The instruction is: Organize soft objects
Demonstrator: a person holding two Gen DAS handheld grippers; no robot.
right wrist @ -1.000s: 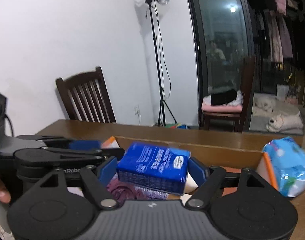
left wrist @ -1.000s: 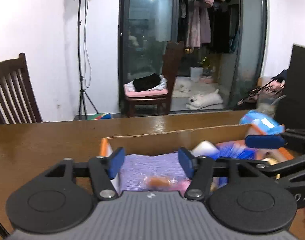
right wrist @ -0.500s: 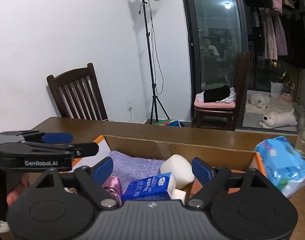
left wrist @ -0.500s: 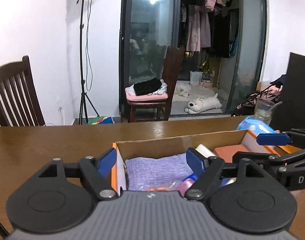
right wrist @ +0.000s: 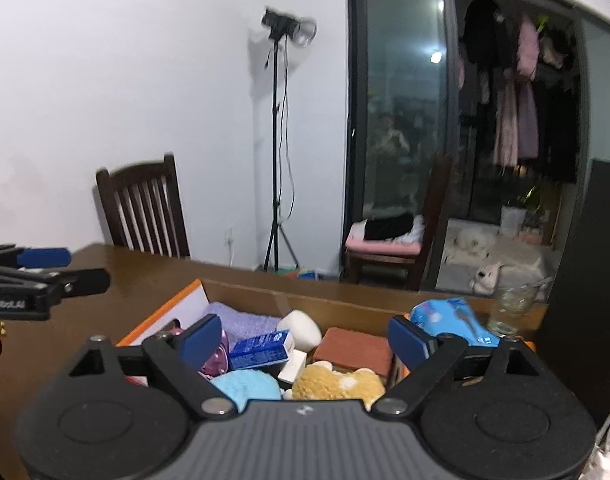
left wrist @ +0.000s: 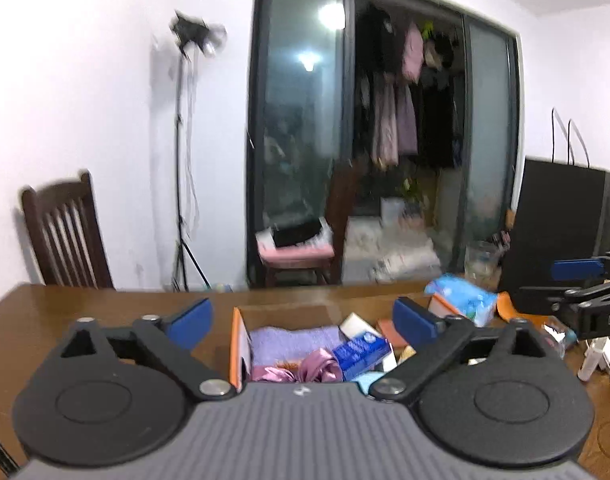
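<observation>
On a brown wooden table stood a cardboard box of soft things. The right gripper hung over it, jaws spread wide and empty, the blue tissue pack lying in the box at about 11 o'clock from it. The left gripper was likewise wide apart and held nothing, the same pack at its 1 o'clock.

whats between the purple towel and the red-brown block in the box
In the right wrist view, a white sponge and a blue tissue pack lie between the purple towel and the red-brown block.
</observation>
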